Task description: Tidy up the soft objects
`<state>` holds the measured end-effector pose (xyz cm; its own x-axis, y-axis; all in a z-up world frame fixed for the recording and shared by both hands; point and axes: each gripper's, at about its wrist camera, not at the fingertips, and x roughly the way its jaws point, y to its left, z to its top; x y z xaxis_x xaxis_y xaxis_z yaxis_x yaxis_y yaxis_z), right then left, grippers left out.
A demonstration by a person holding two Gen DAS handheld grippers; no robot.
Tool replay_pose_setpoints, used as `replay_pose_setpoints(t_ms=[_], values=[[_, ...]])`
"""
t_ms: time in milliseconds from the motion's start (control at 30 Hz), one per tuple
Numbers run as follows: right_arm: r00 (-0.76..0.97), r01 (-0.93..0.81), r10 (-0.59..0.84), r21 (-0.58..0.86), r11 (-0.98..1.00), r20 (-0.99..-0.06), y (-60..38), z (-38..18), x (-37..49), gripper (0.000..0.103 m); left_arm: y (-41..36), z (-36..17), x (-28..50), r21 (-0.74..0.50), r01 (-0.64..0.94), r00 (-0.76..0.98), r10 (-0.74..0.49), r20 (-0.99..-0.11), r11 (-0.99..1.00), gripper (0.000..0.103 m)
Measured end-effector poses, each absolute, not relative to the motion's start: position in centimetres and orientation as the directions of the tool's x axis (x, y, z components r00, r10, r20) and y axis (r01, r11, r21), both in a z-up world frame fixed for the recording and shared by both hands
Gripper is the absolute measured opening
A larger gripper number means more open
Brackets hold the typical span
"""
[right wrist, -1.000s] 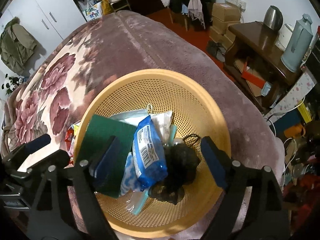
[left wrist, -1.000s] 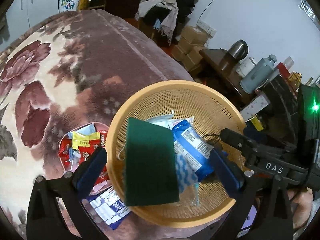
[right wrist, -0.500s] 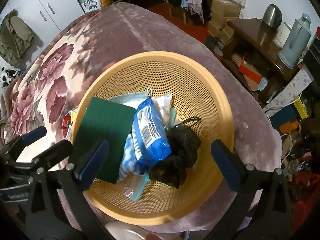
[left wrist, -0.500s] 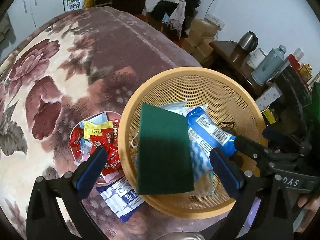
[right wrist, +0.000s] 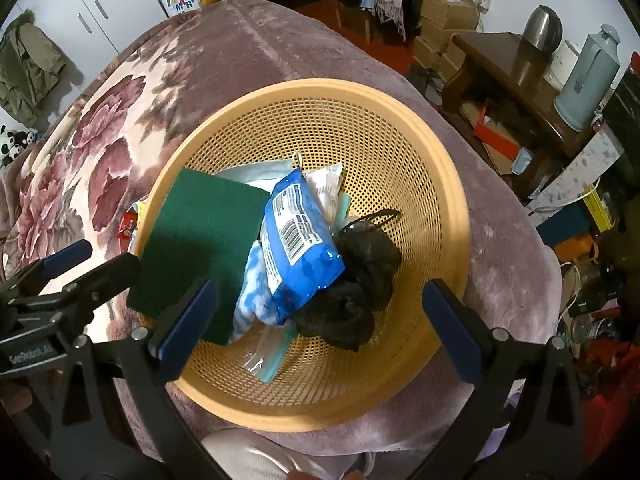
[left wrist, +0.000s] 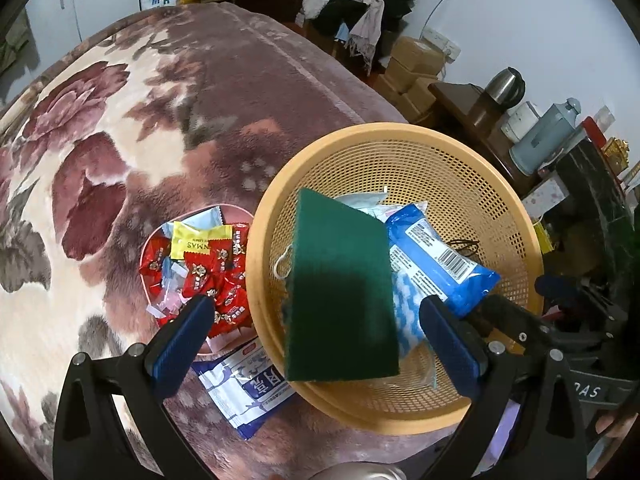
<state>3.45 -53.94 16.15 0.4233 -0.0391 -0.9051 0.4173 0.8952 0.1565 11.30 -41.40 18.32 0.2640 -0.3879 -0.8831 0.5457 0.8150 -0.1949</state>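
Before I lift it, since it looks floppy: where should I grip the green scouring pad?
Take the green scouring pad by its near lower edge, which overhangs the basket rim. Come from the left with the left tongs, pinching across the thin flat sheet.

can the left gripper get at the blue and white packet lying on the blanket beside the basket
Probably yes. The left gripper is open and empty, and the blue and white packet lies uncovered on the blanket, though its far edge tucks under the basket rim.

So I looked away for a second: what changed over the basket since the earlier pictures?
The right gripper has just opened wide, letting go of the black bundle, which now lies in the basket. The left gripper stays open; green pad and blue pack unmoved.
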Motion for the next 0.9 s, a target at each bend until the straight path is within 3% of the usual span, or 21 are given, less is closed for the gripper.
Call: replay_pose_setpoints(t_ms=[900], values=[[0.423,0.437,-0.066,0.140,0.888,-0.904,-53.4,16.3,1.9,0.103,-41.4,17.2,9.9,-0.179,0.545,0.257,-0.367,-0.894,0.819,0.102]])
